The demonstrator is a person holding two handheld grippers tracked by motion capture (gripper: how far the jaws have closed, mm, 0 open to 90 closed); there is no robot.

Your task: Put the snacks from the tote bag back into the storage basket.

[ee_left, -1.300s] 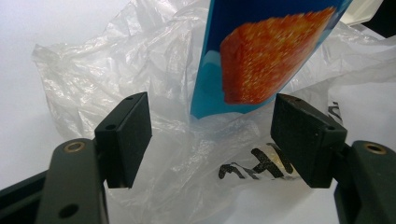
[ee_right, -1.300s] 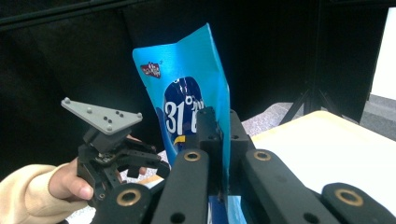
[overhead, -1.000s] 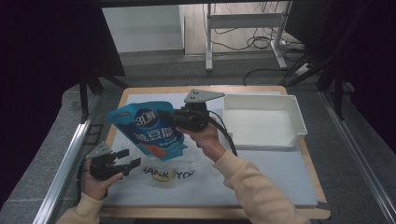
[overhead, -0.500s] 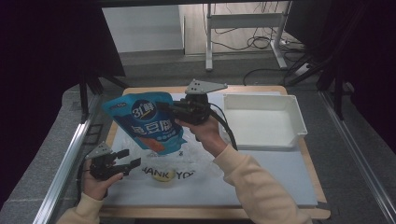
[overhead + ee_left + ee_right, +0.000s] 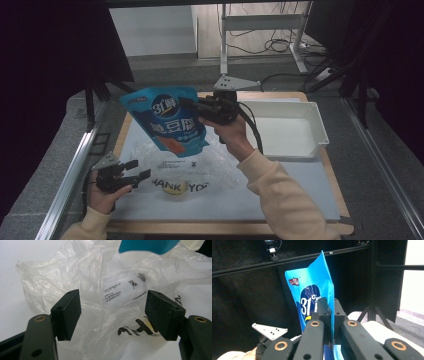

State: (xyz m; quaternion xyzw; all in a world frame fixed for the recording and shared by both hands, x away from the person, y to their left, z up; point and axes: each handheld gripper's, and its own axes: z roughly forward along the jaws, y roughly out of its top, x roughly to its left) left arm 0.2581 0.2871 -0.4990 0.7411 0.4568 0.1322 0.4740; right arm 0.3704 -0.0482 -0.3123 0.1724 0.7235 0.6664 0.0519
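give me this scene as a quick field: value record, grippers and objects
right hand-held gripper: shut on the blue pouch's edge, holding it above the table
blue pouch: lifted, hanging over the clear plastic bag
left hand-held gripper: open, low at the bag's near left side
clear plastic bag: crumpled on the white mat, printed lettering
white tray: right of the mat, looks empty

The high view is dim at its dark sides, with brighter light on the pale floor beyond the counter (image 5: 320,190). In the left gripper view the white surface is nearly washed out, and the crumpled clear plastic bag (image 5: 82,287) shows soft sheen. The right gripper view's black backdrop looks grainy, perhaps underexposed.
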